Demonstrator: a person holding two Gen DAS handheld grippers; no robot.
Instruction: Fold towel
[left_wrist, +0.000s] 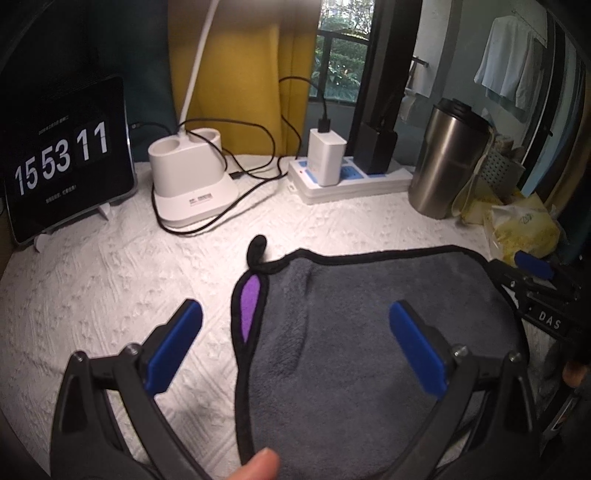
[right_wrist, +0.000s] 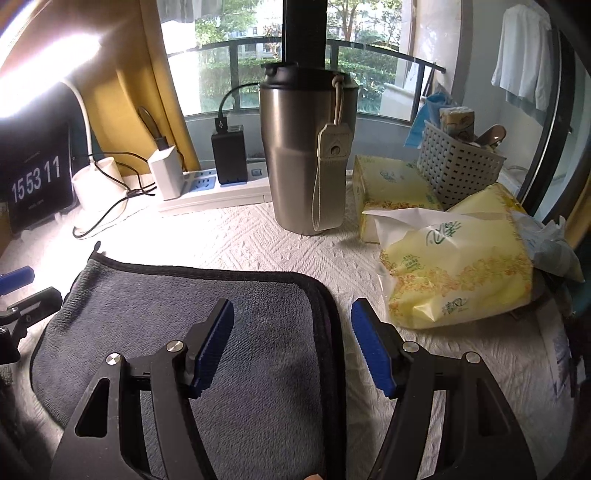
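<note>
A grey towel (left_wrist: 369, 332) with black trim lies folded flat on the white textured table cover (left_wrist: 110, 288); a purple underside patch (left_wrist: 249, 302) shows at its left edge. My left gripper (left_wrist: 295, 332) is open, its jaws straddling the towel's left edge just above it, holding nothing. In the right wrist view the same towel (right_wrist: 155, 314) lies below my right gripper (right_wrist: 291, 343), which is open over the towel's right folded edge and empty. The right gripper also shows in the left wrist view (left_wrist: 535, 273), at the towel's far right.
Behind the towel stand a clock tablet (left_wrist: 66, 158), a white lamp base (left_wrist: 192, 177) with cables, a power strip (left_wrist: 351, 181), and a steel tumbler (right_wrist: 306, 155). Yellow tissue packs (right_wrist: 461, 266) and a grey basket (right_wrist: 458, 166) sit at the right.
</note>
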